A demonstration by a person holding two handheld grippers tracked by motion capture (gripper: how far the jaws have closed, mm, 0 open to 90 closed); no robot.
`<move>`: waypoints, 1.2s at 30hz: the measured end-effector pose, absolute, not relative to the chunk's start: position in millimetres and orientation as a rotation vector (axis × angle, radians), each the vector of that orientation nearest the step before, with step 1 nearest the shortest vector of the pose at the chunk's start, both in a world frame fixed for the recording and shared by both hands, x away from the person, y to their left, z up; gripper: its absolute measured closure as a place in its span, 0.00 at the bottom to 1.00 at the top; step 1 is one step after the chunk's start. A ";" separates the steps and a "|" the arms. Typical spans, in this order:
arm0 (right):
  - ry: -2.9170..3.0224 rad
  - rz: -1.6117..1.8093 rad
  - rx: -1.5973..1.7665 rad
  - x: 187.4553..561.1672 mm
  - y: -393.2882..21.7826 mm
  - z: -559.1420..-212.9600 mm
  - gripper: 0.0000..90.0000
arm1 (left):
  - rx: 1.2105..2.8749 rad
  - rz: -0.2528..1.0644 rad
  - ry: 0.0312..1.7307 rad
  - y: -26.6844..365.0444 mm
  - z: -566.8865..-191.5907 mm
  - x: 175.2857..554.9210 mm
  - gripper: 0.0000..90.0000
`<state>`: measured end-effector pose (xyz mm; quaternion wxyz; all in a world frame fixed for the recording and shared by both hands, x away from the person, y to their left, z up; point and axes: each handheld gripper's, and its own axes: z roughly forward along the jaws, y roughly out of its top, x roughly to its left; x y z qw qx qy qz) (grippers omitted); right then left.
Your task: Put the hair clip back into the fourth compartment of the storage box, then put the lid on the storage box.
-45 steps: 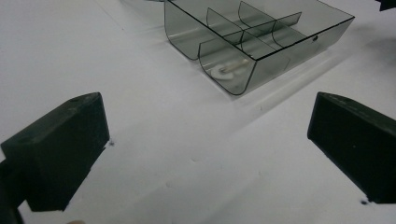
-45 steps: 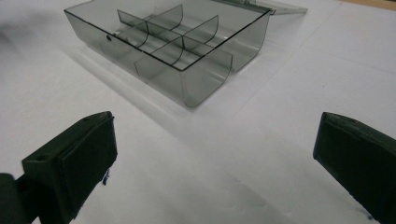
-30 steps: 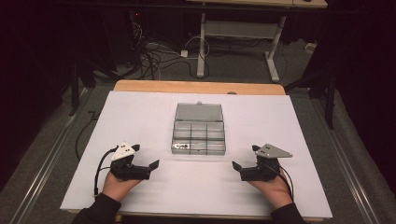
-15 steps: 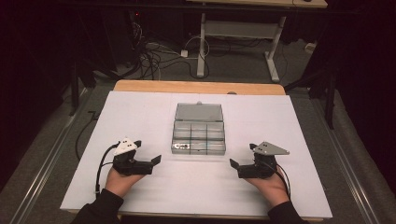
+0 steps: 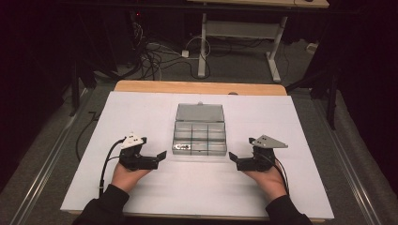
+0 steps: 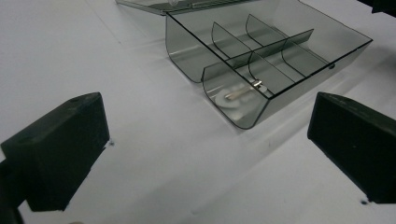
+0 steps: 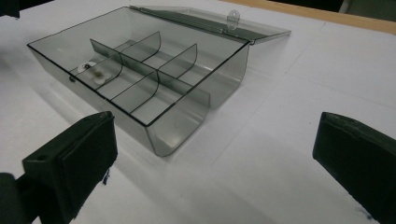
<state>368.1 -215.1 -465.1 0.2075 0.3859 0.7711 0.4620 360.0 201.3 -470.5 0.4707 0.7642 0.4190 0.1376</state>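
Between my two claws on the white table (image 5: 141,112), open compartment box (image 5: 200,136) lies mid-sheet, left claw (image 5: 161,155) and right claw (image 5: 233,159) both spread, empty, flanking it.

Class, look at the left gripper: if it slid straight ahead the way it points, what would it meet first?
Probably the near corner of the clear box, where the small metal part lies. The left gripper is open; depth is uncertain.

Between our wide-apart jaws, the clear compartment box (image 6: 261,60) sat on the white table (image 6: 140,140), a small metal part (image 6: 243,92) in its nearest corner compartment.
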 end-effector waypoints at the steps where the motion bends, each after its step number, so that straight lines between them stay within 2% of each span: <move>1: 2.147 1.287 1.077 370.3 -214.9 -464.6 0.00 | 1.872 0.337 1.023 200.0 -469.6 362.6 0.00; 10: 2.145 1.308 1.100 386.5 -212.8 -460.0 0.01 | 1.870 0.298 1.041 199.1 -466.4 388.8 0.00; 24: 2.152 1.277 1.125 421.4 -203.1 -455.1 0.05 | 1.883 0.335 1.100 195.9 -459.8 429.6 0.00; 36: 2.174 1.239 1.170 458.9 -190.2 -453.1 0.12 | 1.924 0.322 1.125 178.4 -458.6 472.0 0.02</move>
